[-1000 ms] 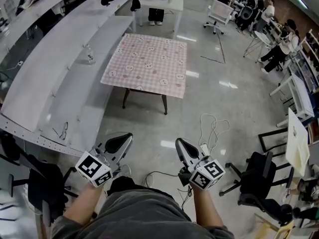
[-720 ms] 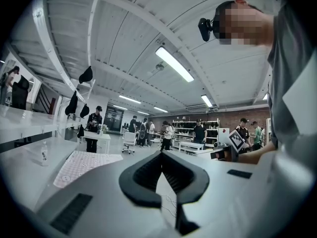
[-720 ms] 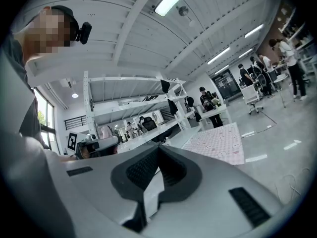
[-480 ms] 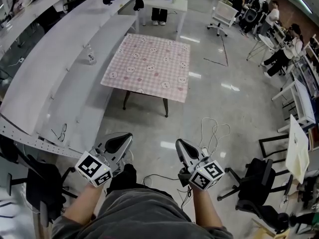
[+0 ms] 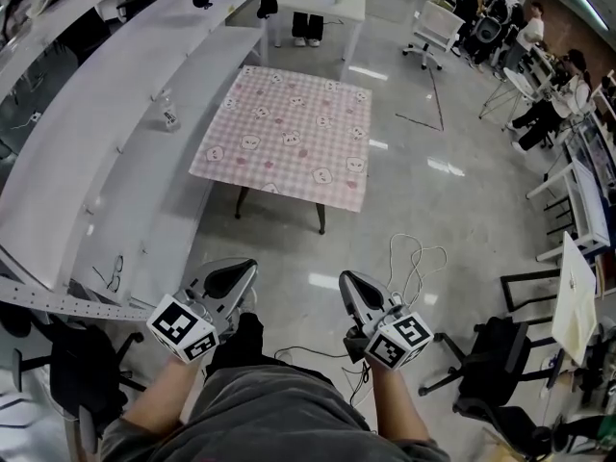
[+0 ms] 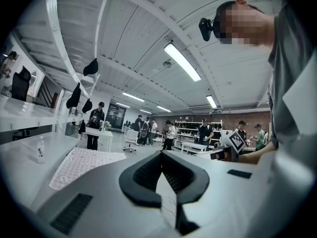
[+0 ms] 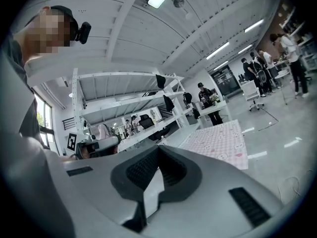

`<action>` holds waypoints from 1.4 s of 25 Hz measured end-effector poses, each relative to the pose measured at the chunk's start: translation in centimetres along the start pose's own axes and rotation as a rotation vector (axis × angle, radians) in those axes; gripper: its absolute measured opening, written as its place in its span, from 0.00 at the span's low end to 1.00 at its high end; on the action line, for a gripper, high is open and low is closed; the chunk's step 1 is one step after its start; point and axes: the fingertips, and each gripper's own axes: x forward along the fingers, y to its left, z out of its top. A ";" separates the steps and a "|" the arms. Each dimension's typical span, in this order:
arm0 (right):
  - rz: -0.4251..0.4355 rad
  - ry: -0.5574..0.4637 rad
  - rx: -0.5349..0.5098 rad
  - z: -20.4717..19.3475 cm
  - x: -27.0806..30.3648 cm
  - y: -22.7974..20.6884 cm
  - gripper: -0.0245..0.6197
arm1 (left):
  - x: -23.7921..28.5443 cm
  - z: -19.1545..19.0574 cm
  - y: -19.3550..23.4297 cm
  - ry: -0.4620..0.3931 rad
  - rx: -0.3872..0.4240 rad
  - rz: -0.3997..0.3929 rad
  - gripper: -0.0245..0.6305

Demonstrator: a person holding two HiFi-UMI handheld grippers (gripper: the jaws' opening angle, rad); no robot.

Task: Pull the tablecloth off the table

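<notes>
The pink-and-white checked tablecloth with small animal faces point(image 5: 284, 135) lies spread flat over the small dark-legged table point(image 5: 318, 215). It covers the whole top, and its hem hangs a little over the near edge. Nothing stands on it, so a pull would drag nothing along.

We hold both tools low in front of our body, well apart from the table. The left gripper point(image 5: 231, 275) has its claw pressed together with nothing in it. Its own view shows the dark pads meeting at the tip point(image 6: 161, 155), with the cloth far off behind them point(image 6: 81, 162). The right gripper point(image 5: 351, 282) is the same, tips touching and empty point(image 7: 158, 150), with the cloth in the distance point(image 7: 218, 140).

As we judge it, the job now is to close the gap to the table. We should square up to the near edge and spread both claws before we reach it. Each should then pinch the hanging hem close to a near corner, taking cloth only and not the table edge. An even, low pull towards us should keep the cloth from snagging on the far corners.

The glossy grey floor point(image 5: 423, 191) reflects the ceiling lights. A loose white cable point(image 5: 414, 258) lies on it to our right, which could trip us. A long white bench point(image 5: 96, 133) runs along the table's left side and carries a small clear bottle point(image 5: 168, 115). People work at desks at the far side of the room.
</notes>
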 end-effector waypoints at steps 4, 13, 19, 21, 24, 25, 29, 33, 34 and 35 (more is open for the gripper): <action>-0.011 0.014 0.013 0.4 3.4 -1.4 0.02 | 1.6 -0.1 3.5 0.008 -0.019 0.001 0.04; -0.043 0.049 0.029 1.5 11.8 -4.1 0.02 | 4.4 0.2 12.5 0.025 -0.065 -0.007 0.04; -0.074 0.062 0.039 2.4 17.9 -5.5 0.02 | 6.3 0.6 18.9 0.040 -0.093 -0.030 0.04; -0.087 0.064 0.050 2.6 19.8 -6.0 0.02 | 6.8 0.7 20.9 0.045 -0.100 -0.040 0.04; -0.115 0.067 0.063 2.9 22.3 -6.8 0.02 | 7.6 1.1 23.7 0.053 -0.110 -0.058 0.04; -0.126 0.068 0.064 3.1 23.0 -7.0 0.02 | 7.9 1.2 24.5 0.055 -0.114 -0.063 0.04; -0.166 0.070 0.057 4.0 25.5 -8.1 0.02 | 9.1 1.4 27.7 0.065 -0.130 -0.090 0.04; -0.197 0.066 0.055 4.5 27.9 -9.6 0.02 | 10.5 1.3 30.8 0.075 -0.131 -0.110 0.04; -0.204 0.070 0.058 4.5 28.4 -9.9 0.02 | 10.7 1.1 31.4 0.080 -0.134 -0.112 0.04; -0.208 0.075 0.062 4.4 28.9 -10.1 0.02 | 10.9 0.9 32.0 0.085 -0.139 -0.113 0.04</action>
